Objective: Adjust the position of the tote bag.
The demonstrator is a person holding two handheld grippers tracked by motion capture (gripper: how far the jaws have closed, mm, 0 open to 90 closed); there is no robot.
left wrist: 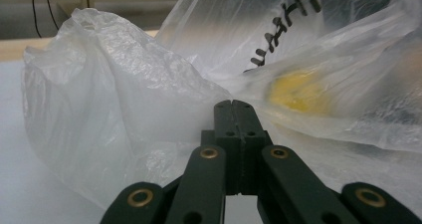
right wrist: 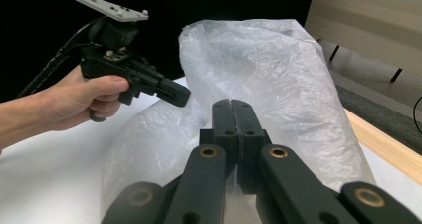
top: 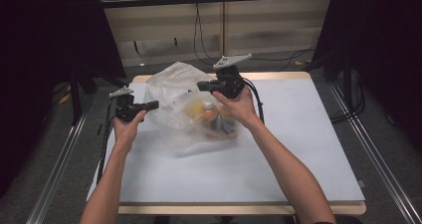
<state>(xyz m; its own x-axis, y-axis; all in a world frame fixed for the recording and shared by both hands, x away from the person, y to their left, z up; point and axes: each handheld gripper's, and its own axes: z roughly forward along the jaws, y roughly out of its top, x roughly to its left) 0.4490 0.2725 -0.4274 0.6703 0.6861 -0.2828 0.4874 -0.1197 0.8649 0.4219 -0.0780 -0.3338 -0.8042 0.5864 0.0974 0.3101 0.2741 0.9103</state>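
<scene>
- Left tongs (left wrist: 234, 107) and right tongs (right wrist: 233, 107) each pinch the plastic bag (top: 184, 92) film on the bench (top: 298, 149)
- Bottle (top: 208, 112) remains inside; opening seems left to do

High view: fixed above the near side, looking forward and down over the whole counter (top: 298, 149). Left gripper view: close along shut tongs (left wrist: 234, 104), facing the plastic bag (left wrist: 114, 109). Right gripper view: close too, facing left across that same bag toward the left tongs (right wrist: 181, 95).

A white table top (top: 278, 164) with a wooden edge stands before black curtains (top: 45, 45) and cables (top: 199, 35).
</scene>
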